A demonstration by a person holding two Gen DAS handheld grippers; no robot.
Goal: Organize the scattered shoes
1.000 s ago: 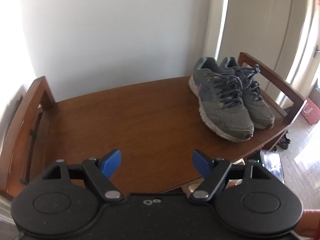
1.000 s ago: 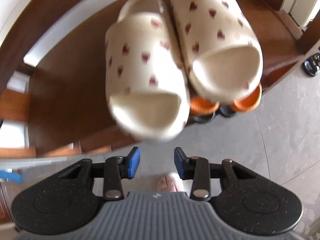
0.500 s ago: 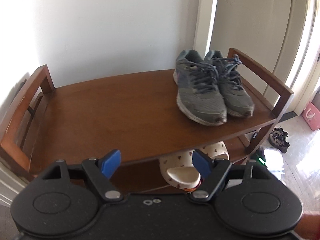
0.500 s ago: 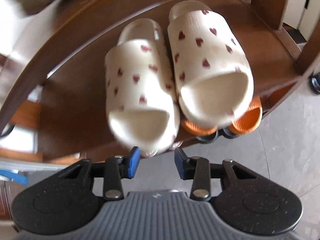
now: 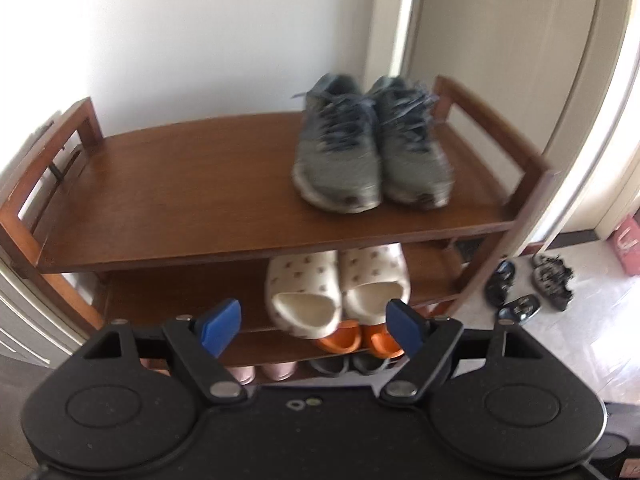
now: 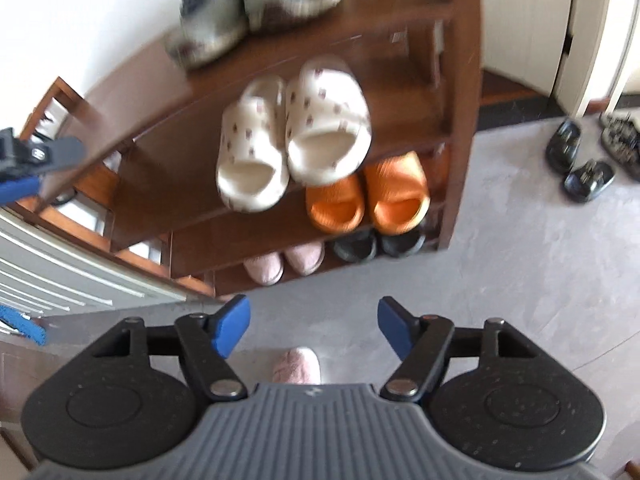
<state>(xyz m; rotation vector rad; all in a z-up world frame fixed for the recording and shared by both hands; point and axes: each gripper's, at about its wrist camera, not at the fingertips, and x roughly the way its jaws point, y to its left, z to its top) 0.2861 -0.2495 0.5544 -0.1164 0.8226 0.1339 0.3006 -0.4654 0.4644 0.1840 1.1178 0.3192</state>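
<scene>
Wooden tiers of the shoe rack (image 5: 224,184) fill both views, its top shelf bare on the left and carrying the grey sneakers (image 5: 372,148) side by side at the right end. One tier down sit the cream heart-print slides (image 6: 296,140), below them the orange slides (image 6: 366,200), and on the lowest tier the black slippers (image 6: 378,245) with the pink slippers (image 6: 284,266) to their left.

What remains loose lies on the grey floor (image 6: 520,260), to the right of the rack: the black sandals (image 6: 576,164) and, just beyond them at the frame edge, a dark patterned pair (image 6: 622,140). In the right wrist view they sit far and to the right of the jaws, well apart from them, their long axes running roughly away from the camera and slightly angled to each other.

Both tools are empty. The right gripper (image 6: 314,326) has its blue pads spread wide over bare floor; the left gripper (image 5: 312,326) is equally wide, facing the rack front. Judging from the layout, the right gripper is the nearer one to the floor shoes, so the next reach would probably swing it rightward and far.
</scene>
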